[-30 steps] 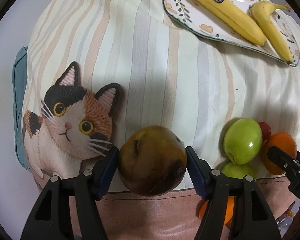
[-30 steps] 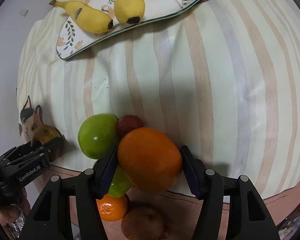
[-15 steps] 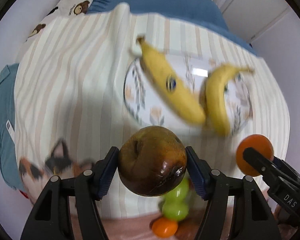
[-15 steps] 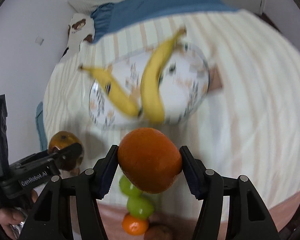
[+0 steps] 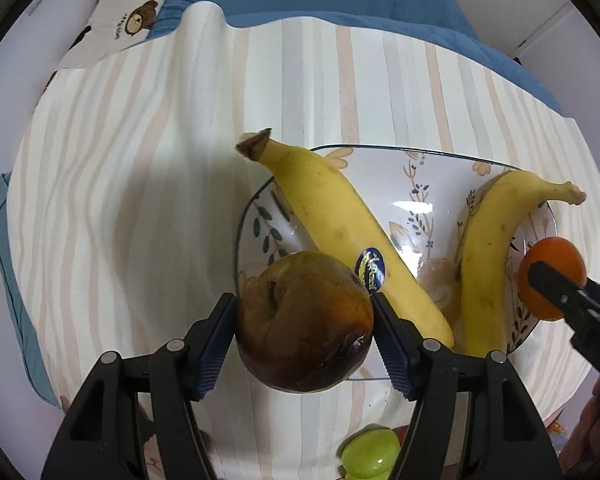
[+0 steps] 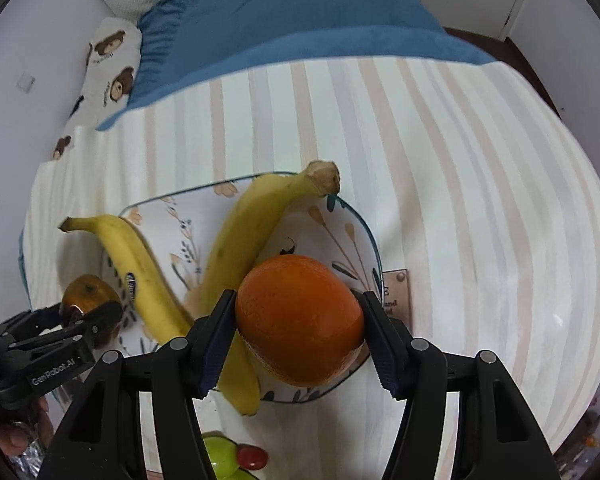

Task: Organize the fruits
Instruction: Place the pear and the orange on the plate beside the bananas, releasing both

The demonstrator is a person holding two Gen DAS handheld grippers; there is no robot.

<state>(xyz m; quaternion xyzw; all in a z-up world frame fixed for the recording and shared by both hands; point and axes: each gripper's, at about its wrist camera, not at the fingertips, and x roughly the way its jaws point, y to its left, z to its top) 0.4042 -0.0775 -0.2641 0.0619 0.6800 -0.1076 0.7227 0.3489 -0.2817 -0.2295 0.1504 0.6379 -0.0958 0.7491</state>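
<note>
Where stripes run, glossy plate (image 5: 420,184), curved bananas (image 5: 340,216), round orange (image 6: 298,324)

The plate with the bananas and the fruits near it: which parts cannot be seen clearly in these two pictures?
- Plate: its near rim is hidden in the left wrist view behind the brown fruit and the left gripper.
- Same plate, right wrist view: the orange in the right gripper covers its near right part.
- Green fruit: cut off by the bottom edge and a finger.
</note>
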